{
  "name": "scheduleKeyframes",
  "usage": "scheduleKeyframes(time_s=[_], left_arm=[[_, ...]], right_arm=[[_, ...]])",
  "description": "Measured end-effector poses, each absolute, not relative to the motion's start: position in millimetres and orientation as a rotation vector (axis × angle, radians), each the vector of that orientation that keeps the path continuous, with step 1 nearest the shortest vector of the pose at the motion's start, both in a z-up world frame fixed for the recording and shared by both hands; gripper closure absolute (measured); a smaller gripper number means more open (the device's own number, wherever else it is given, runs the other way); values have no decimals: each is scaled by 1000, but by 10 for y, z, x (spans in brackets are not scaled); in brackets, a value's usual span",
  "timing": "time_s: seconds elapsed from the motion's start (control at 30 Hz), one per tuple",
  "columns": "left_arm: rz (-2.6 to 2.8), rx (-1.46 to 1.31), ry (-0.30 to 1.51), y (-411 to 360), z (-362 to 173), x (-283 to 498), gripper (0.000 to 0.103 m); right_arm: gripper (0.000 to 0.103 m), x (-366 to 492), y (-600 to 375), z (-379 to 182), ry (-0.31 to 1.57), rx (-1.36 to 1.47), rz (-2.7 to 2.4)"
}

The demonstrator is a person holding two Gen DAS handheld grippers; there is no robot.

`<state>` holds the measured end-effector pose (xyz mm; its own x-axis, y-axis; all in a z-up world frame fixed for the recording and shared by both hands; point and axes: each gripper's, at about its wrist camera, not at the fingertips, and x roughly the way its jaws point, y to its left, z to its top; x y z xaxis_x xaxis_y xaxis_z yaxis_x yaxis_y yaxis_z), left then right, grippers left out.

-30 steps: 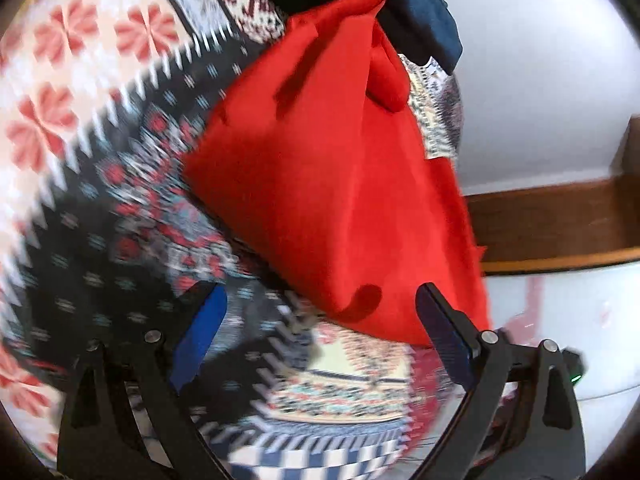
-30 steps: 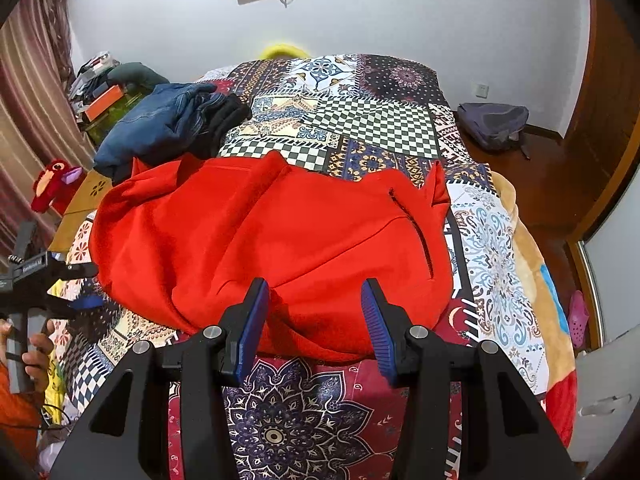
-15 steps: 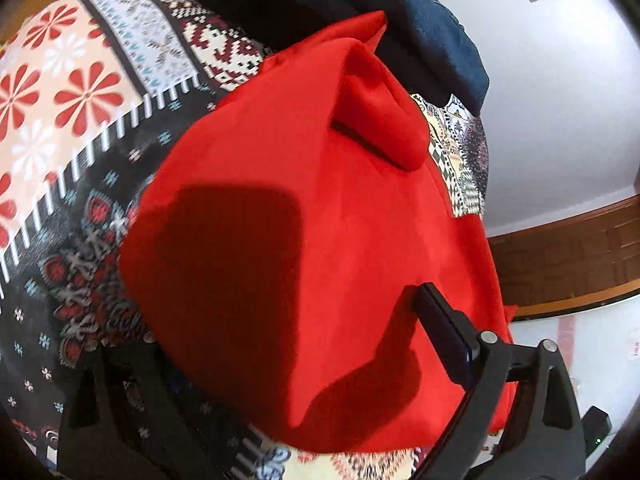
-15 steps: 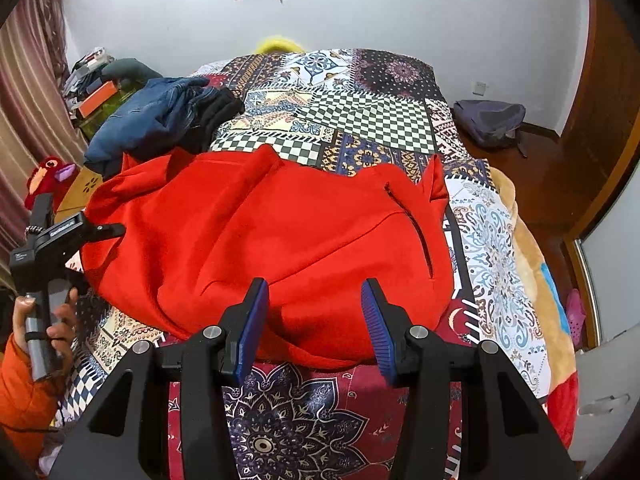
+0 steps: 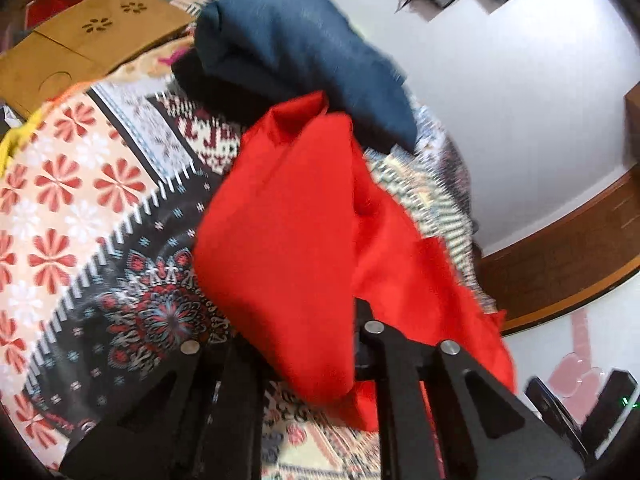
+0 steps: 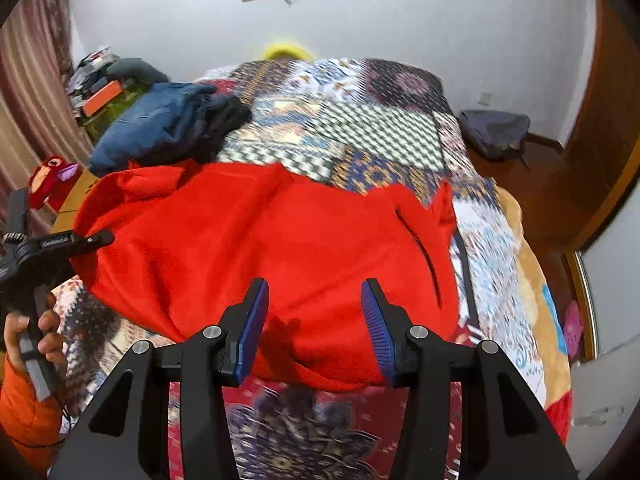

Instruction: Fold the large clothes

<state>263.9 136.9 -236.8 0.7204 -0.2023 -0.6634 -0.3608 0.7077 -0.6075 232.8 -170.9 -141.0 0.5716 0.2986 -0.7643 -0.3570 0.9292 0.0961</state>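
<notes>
Patchwork bedspread [image 6: 400, 128] in a small bedroom — red garment [image 6: 280, 248] spread across its near half.

The left gripper [image 5: 304, 344], open beside the cloth a second ago, has now closed on the garment's left edge and lifts it; the right gripper [image 6: 314, 328] hovers open over the near hem — a fold across looks underway.

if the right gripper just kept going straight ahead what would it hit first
Most likely the red garment: the open right gripper points at its near edge on the bed, though depth is unclear.
</notes>
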Motion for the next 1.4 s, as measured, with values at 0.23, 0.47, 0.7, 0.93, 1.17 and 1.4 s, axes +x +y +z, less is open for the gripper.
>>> scheduleKeyframes(time_s=[0.23,0.47,0.7,0.93,1.17,1.4], left_arm=[[162,-770,651,1629,-1944,2057,94],[287,-792,665,2087,-2105,1627,93],[296,-953,821,2318,-2700,1553,90],[313,-1018,884,2366,-3104,1615,54],[312,-873,873,2231,-3017,1703,80],[252,-808,744,2178,-2520,1768,88]], right_arm=[[50,2371,-924,-1311,856,-133,568],[50,2382,-9,-1739,1001,-182,747],[50,2318,451,-2050,1064,-324,780],[50,2371,475,-2332,1145,-354,774],[50,2368,543,-2206,1131,-380,782],[48,2468,475,-2363,1176,-303,778]])
